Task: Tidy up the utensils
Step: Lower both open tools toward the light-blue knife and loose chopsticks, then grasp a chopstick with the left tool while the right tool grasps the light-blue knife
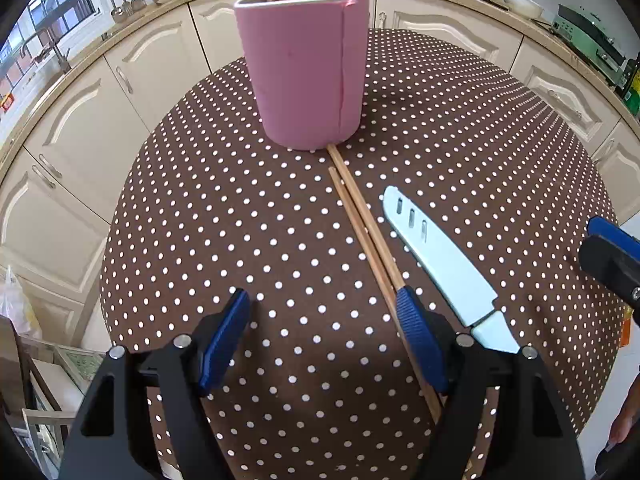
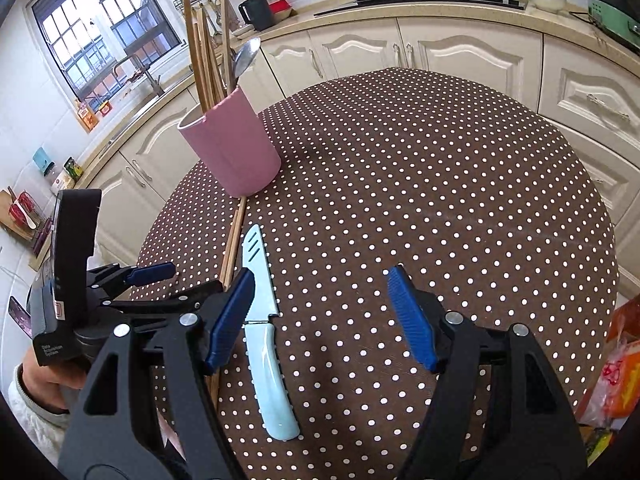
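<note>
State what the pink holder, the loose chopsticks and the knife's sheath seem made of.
Pink holder: likely glazed ceramic, with a thick pale rim and soft sheen.
Chopsticks: wood or bamboo, matte tan.
Sheath on the knife: probably plastic, smooth pale blue with moulded slots.

We can read only one label: small white print on the black housing of the left tongs' [image 2: 152, 276] handheld unit [image 2: 54, 350], seen at the lower left of the right wrist view, which seems to say "Data Acquisition System", though the letters are tiny and we are not sure of every word. Beside the window in that view, the small orange packets [image 2: 90, 114] on the sill and the jars [image 2: 64, 174] on the kitchen counter carry printed labels, but these are too small and blurred for us to read.
</note>
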The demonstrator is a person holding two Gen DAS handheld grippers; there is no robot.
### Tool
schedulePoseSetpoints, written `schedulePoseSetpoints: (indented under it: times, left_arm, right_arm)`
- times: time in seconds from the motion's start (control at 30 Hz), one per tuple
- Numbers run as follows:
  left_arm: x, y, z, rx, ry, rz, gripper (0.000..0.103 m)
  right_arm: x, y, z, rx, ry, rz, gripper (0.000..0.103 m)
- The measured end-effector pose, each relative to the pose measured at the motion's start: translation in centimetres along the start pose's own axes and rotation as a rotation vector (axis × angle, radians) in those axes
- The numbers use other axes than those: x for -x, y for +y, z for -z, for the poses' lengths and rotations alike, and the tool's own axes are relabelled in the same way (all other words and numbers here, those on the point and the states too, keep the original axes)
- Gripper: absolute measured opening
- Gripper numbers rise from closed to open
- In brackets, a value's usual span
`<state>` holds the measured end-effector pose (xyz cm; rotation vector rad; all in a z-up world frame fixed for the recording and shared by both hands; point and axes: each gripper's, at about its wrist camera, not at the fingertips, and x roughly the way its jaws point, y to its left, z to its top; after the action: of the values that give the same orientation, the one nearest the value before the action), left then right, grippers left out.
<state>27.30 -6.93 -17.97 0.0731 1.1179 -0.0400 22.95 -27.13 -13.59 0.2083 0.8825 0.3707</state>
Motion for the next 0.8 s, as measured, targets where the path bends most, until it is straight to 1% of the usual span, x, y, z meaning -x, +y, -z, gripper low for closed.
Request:
schedulePoseSetpoints:
  times: [0.13, 0.17, 0.27, 0.3, 0.33, 0.37, 0.4, 0.47, 0.5, 0.57, 0.6, 0.7, 0.8]
  left_arm:
    - [-0.8, -0.5, -0.4, -0.004, 0.03, -0.01, 0.075]
    - [-1.0, -0.8, -0.6, 0.0, 0.025, -0.01, 0.075]
    - [-1.2, -0.5, -1.0, 0.01, 0.037, 0.018, 0.073]
    - [-1.2, -0.4, -1.1, 0.013, 0.034, 0.028, 0.07]
    - [-1.3, 0.0, -1.2, 0.015, 0.029, 0.031, 0.062]
    - [-1.2, 0.3, -1.4, 0.023, 0.024, 0.035, 0.05]
    - [-1.1, 0.8, -1.4, 0.032, 0.021, 0.039, 0.043]
    - [-1.0, 2.0, -1.4, 0.049, 0.023, 0.046, 0.02]
    - [-1.0, 2.5, -1.5, 0.057, 0.025, 0.055, 0.015]
    - [-1.1, 3.3, -1.5, 0.075, 0.029, 0.079, 0.009]
    - [-1.2, 3.6, -1.5, 0.081, 0.03, 0.087, 0.008]
    - [-1.1, 4.4, -1.2, 0.088, 0.03, 0.112, 0.007]
    - [-0.9, 5.0, -0.7, 0.104, 0.033, 0.138, 0.006]
  right_arm:
    - [0.0, -0.2, 0.0, -0.005, 0.002, -0.002, 0.069]
    - [0.0, -0.3, 0.0, -0.006, 0.003, -0.001, 0.069]
    - [-0.2, -0.5, -0.3, 0.003, 0.016, 0.007, 0.069]
    - [-0.4, -0.5, -0.4, 0.008, 0.024, 0.009, 0.069]
    - [-0.6, -0.4, -0.6, 0.018, 0.036, 0.011, 0.069]
    - [-0.8, -0.2, -0.7, 0.027, 0.048, 0.014, 0.069]
    - [-1.2, 0.2, -0.8, 0.048, 0.072, 0.022, 0.069]
    - [-2.1, 1.1, -1.0, 0.1, 0.117, 0.048, 0.069]
    - [-2.7, 1.9, -1.1, 0.137, 0.145, 0.062, 0.069]
    - [-3.6, 3.2, -1.2, 0.195, 0.186, 0.073, 0.069]
    - [-4.0, 3.9, -1.3, 0.226, 0.201, 0.082, 0.069]
    - [-5.4, 6.1, -1.6, 0.305, 0.264, 0.094, 0.068]
    - [-6.7, 7.8, -1.9, 0.36, 0.324, 0.128, 0.066]
